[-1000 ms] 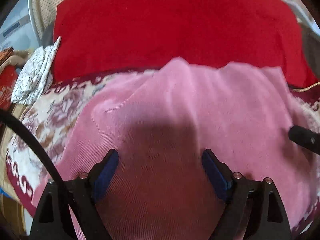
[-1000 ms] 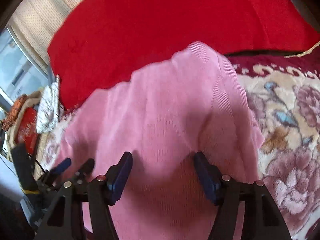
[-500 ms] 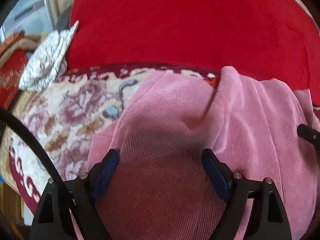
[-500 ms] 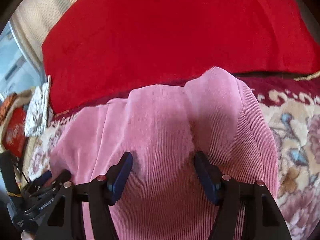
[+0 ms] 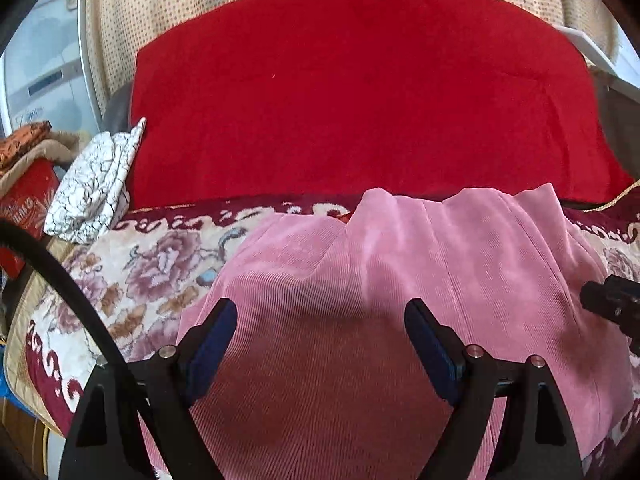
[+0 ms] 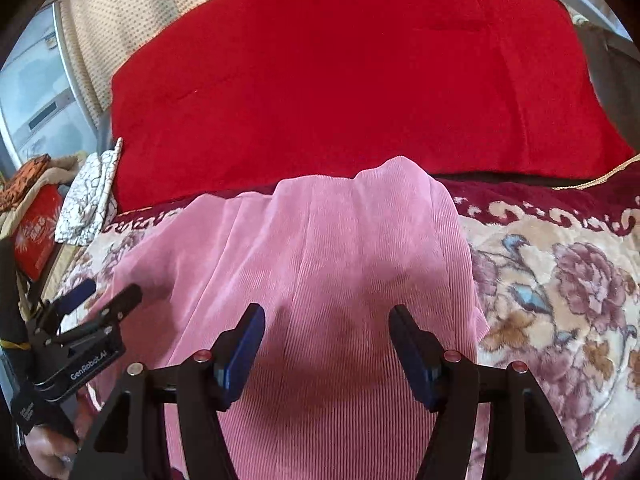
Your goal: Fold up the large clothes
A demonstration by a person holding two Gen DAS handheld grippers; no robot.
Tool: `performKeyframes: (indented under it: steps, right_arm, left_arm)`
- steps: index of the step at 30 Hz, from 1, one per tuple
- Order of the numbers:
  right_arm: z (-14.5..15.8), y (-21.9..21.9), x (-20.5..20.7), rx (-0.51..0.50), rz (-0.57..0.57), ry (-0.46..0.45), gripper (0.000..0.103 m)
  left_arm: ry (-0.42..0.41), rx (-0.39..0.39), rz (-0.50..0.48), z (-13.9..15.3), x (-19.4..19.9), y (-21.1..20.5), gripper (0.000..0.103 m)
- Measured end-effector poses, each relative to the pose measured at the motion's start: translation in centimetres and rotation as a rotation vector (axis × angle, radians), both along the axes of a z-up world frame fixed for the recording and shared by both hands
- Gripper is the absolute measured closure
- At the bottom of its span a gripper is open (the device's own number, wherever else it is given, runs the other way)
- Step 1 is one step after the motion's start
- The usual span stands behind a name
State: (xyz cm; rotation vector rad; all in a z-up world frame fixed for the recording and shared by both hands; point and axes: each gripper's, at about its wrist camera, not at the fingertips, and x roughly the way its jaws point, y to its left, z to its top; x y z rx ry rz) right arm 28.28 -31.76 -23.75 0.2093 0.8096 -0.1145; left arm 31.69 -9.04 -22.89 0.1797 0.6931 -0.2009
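Garment (image 5: 400, 300): lies on my bedspread (image 5: 152, 272), lower centre and right of the left wrist frame. Cushion (image 5: 360, 100): behind it, across the upper middle. Folded cloth (image 5: 96, 188): at the cushion's left edge, middle left of frame. My left gripper (image 5: 320, 320): over the garment's near part. My right gripper (image 6: 326, 328): likewise, bottom centre of its frame.

You see bright daylight, seemingly from ahead of the jaws; a soft shadow darkens the pink garment (image 5: 360, 360) between them. Fisheye edges curve and vignette black.
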Motion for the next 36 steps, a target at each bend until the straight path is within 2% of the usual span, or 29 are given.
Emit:
performKeyframes:
  steps: [2, 6, 9, 16, 27, 36]
  right_arm:
    - [-0.6, 0.3, 0.4, -0.004, 0.002, 0.022, 0.035]
    - [-3.8, 0.0, 1.9, 0.023, -0.008, 0.137, 0.034]
    - [-3.8, 0.5, 2.1, -0.023, -0.004, 0.129, 0.033]
    - [-3.9, 0.5, 2.2, -0.032, 0.0, 0.119, 0.033]
    - [-3.8, 0.9, 1.9, -0.082, -0.003, 0.107, 0.033]
    - [-3.9, 1.4, 1.9, -0.143, 0.009, 0.094, 0.033]
  left_arm:
    - [-0.005, 0.007, 0.0, 0.1, -0.2, -0.1, 0.017]
    - [-0.004, 0.018, 0.003, 0.1, -0.2, -0.2, 0.017]
    - [-0.009, 0.018, 0.01, 0.2, -0.1, 0.0, 0.017]
    - [-0.019, 0.029, 0.005, 0.2, -0.3, -0.2, 0.017]
    - [0.008, 0.069, -0.006, -0.9, -0.3, -0.4, 0.017]
    - [0.035, 0.065, 0.002, -1.5, 0.1, -0.5, 0.017]
